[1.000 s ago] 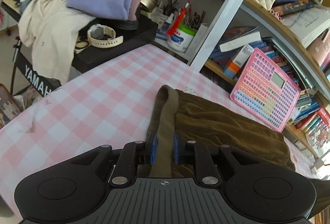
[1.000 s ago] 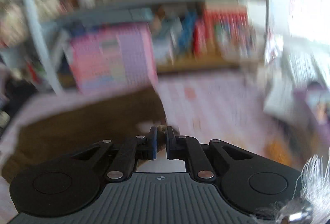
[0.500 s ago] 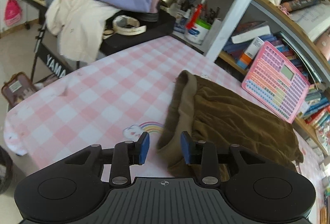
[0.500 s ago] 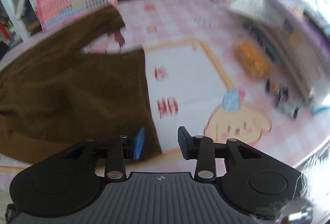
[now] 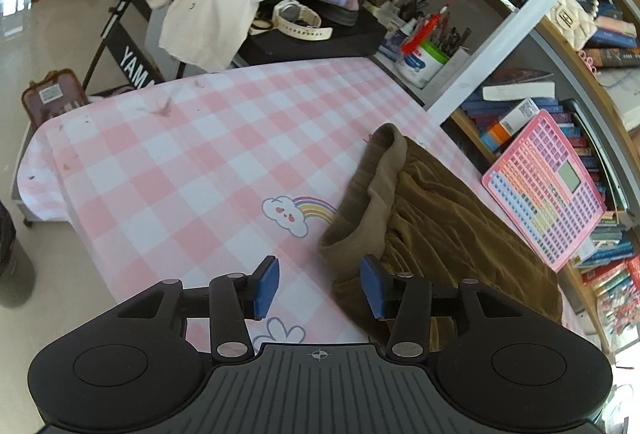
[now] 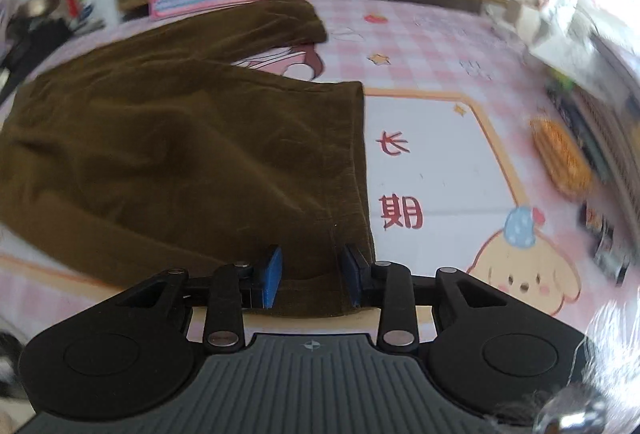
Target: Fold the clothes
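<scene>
Brown trousers [image 5: 440, 226] lie on the table [image 5: 192, 162]. The left tool [image 5: 318, 284] is released, waistband at two o'clock. The right tool [image 6: 311, 274] gapes, straddling the hem, gripping nothing.

Brown trousers [image 6: 168, 154] velvety matt cloth (ribbed waistband); checked tablecloth [image 5: 168, 162] smooth.

Left gripper [image 5: 318, 288]: matte black body w/ ribbed grey centre panel; small crosshair mark at panel's top edge; round recessed disc each side; two black linkage arms w/ silver screws; blue pads [image 5: 266, 288] on fingertips. Right gripper [image 6: 310, 280]: same build, black shell, ribbed panel, crosshair, silver screws, blue pads [image 6: 272, 276]; shiny metal bit w/ frayed fibres at its lower-right corner, blurred.
</scene>
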Motion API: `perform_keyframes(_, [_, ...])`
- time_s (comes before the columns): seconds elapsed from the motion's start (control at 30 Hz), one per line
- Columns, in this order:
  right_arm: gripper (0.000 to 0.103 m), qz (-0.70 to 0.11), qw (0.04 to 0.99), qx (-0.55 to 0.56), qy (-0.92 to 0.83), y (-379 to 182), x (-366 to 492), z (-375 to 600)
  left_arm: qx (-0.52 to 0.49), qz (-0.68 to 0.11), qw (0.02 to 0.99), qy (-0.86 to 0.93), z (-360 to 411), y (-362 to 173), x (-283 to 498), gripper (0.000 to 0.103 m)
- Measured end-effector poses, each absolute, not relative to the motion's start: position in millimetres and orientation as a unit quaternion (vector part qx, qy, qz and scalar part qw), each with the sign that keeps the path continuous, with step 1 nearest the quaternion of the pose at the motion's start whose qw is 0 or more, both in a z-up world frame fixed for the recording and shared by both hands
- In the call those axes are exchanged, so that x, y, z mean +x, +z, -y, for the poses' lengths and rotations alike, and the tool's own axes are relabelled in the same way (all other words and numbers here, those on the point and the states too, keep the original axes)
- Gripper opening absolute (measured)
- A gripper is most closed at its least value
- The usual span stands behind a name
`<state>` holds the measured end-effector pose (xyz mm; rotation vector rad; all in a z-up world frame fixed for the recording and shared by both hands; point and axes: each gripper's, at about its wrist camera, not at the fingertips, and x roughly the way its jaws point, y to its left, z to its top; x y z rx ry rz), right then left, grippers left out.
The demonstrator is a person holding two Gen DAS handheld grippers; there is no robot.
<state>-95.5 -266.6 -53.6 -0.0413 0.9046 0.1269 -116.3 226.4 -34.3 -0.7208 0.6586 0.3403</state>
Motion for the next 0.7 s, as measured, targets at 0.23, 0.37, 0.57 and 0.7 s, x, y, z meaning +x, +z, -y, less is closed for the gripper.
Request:
perform_keyframes(0.23, [0.031, -0.430, 0.901, -0.030, 0.051, -48, -104, 265, -0.352, -0.314, 0.865, 0.170, -226, -34, -118, 0.047])
perform_keyframes(0.37, [0.031, -0.431, 0.899, -0.049, 0.061, -53, -109, 265, -0.365, -0.316, 0.859, 0.172, -228, -35, -118, 0.047])
perform_keyframes(0.57, [0.032, -0.428, 0.900, -0.058, 0.061, -55, -109, 263, -0.400, -0.313, 0.844, 0.171, -232, -42, -117, 0.055])
perform_keyframes(0.7, [0.032, -0.430, 0.899, -0.057, 0.062, -54, -109, 264, -0.427, -0.310, 0.833, 0.169, -234, -48, -112, 0.055])
